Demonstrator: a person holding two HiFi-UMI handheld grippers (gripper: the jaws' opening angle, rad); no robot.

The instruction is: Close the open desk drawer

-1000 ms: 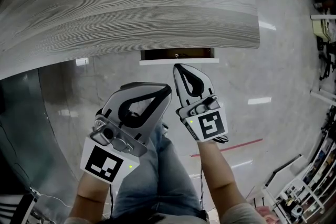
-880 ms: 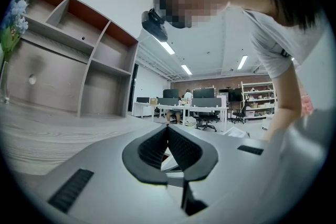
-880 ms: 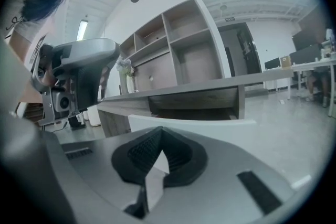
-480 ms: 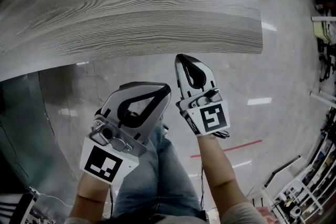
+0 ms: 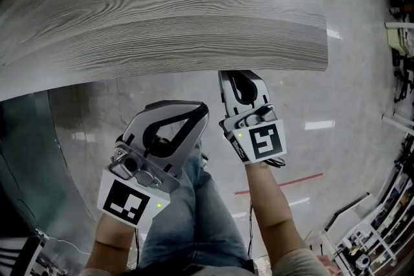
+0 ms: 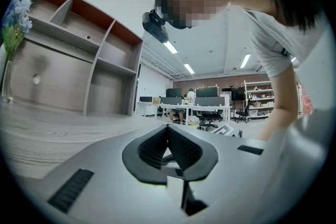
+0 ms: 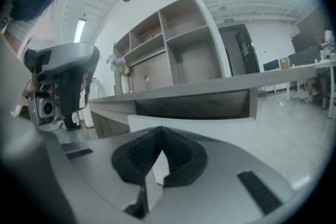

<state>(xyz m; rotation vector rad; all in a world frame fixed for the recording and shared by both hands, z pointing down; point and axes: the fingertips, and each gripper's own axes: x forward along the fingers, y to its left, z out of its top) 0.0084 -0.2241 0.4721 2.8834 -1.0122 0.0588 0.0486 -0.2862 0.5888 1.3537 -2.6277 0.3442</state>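
Counter: grey wood grain, light and dark streaks. 
Floor: pale grey, glossy, marbled; thin red line between 4 and 5 o'clock. 
Left tongs, right tongs: light grey shell, black ribbed pads, black-and-white square marker on cube. 
Drawer front: white. 
Jeans: blue. 
Shelf unit: grey wood, red-brown back panels.

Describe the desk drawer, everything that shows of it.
Only the drawer front shows, in the right gripper view: a flat, plain white panel, level, running under the grey wood-grain desk top with a dark recess above it. The right gripper, jaws shut and empty, points straight at it; contact cannot be confirmed. From the head view nothing of it sticks out past the desk edge.
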